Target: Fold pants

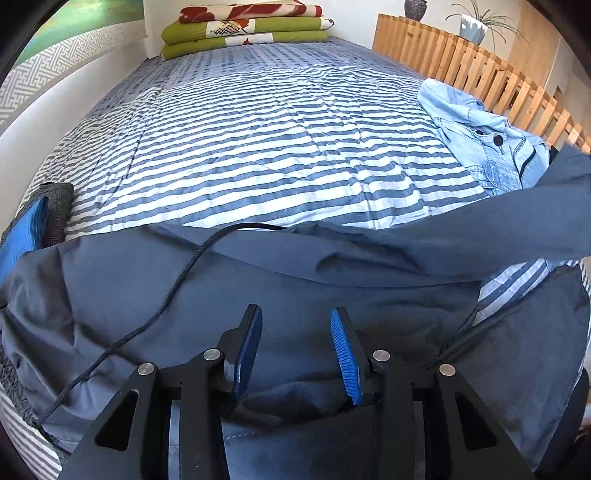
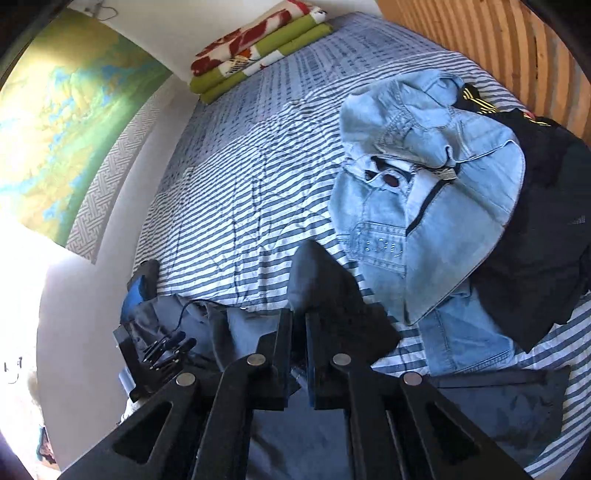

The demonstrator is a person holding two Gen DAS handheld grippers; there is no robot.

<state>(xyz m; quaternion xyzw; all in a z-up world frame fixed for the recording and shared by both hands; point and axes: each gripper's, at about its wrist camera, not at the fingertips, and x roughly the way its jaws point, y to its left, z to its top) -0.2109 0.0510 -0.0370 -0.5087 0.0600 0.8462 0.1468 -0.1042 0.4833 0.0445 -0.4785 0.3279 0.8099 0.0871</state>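
Navy pants point(image 1: 155, 295) spread on striped bed point(image 1: 258, 147), one leg lifted toward denim jacket point(image 2: 424, 206). Left claw point(image 1: 295, 347) released, hovering above pants. Right claw point(image 2: 299, 325) clenched on pants leg, just beside jacket.

One navy pants point(image 1: 258, 280), one jeans point(image 2: 424, 206), one black garment point(image 2: 546, 236), one folded blanket point(image 1: 243, 31), two grippers point(image 1: 295, 325) point(image 2: 299, 317), two plant pots point(image 1: 471, 29).

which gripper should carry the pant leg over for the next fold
Right. The right gripper is already shut on the dark blue pants, lifting one leg; the left gripper is open, gripping nothing.
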